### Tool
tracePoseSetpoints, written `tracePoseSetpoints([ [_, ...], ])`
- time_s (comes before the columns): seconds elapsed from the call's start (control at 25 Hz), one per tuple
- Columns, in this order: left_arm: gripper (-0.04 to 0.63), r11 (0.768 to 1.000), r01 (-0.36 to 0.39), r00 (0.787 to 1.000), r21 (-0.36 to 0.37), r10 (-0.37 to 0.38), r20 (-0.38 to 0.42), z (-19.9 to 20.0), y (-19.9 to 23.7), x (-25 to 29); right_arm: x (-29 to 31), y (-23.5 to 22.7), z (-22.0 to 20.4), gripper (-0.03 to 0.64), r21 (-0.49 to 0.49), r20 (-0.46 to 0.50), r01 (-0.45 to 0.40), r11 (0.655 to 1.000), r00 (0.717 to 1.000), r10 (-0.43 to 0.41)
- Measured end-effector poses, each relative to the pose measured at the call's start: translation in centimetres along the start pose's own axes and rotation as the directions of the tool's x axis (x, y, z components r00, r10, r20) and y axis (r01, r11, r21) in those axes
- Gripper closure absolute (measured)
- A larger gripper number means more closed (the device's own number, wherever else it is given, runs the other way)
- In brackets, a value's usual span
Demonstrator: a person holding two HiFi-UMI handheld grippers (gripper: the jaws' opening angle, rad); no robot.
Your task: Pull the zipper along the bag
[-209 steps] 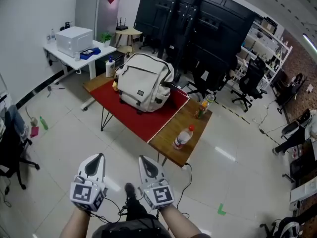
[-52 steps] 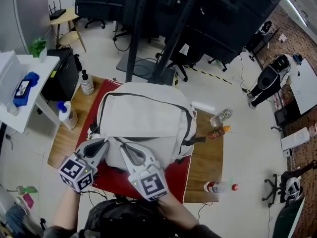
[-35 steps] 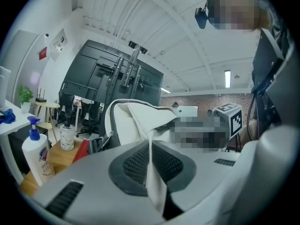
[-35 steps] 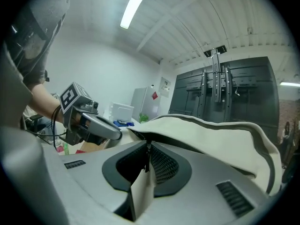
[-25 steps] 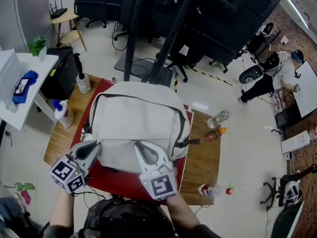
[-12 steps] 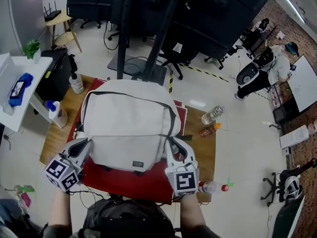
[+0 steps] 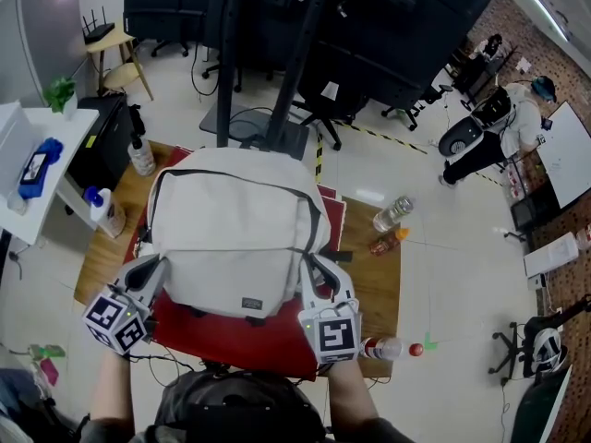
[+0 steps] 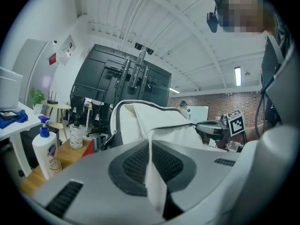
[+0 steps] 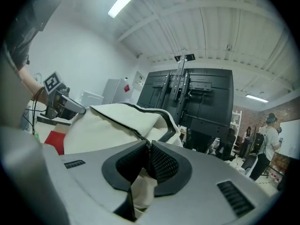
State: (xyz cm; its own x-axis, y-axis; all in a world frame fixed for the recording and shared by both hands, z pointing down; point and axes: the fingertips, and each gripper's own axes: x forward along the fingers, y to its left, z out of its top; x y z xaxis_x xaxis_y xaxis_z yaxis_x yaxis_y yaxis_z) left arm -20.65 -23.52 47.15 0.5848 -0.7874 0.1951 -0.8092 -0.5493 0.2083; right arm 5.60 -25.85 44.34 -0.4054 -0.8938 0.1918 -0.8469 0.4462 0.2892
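Wooden table [image 7: 377, 289], red mat [image 7: 231, 341] | bag [image 7: 231, 238] on mat, zipper [image 7: 231, 175] arcing round its far side | left gripper [image 7: 152, 268] clamped narrow on bag's left-side fabric | right gripper [image 7: 316, 268] clamped narrow on bag fabric at zipper's right end

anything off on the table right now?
Only the red-capped bottle: it appears to lie on its side at the table's near right corner, cap seemingly past the edge, so it could roll off. Nothing looks spilled or damaged.
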Motion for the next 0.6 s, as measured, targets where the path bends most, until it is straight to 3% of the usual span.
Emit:
tracePoseSetpoints([
  [0.24, 0.538, 0.996, -0.064, 0.998, 0.066, 0.065, -0.009, 0.0, -0.2, 0.1, 0.1, 0.1, 0.4, 0.548, 0.066, 0.032, -0.010, 0.998, 0.999, 0.008],
  [0.6, 0.493, 0.981, -0.165, 0.985, 0.097, 0.168, -0.027, -0.4, -0.2, 0.7, 0.3, 1.2, 0.0, 0.531, 0.137, 0.034, -0.067, 0.988, 0.997, 0.063],
])
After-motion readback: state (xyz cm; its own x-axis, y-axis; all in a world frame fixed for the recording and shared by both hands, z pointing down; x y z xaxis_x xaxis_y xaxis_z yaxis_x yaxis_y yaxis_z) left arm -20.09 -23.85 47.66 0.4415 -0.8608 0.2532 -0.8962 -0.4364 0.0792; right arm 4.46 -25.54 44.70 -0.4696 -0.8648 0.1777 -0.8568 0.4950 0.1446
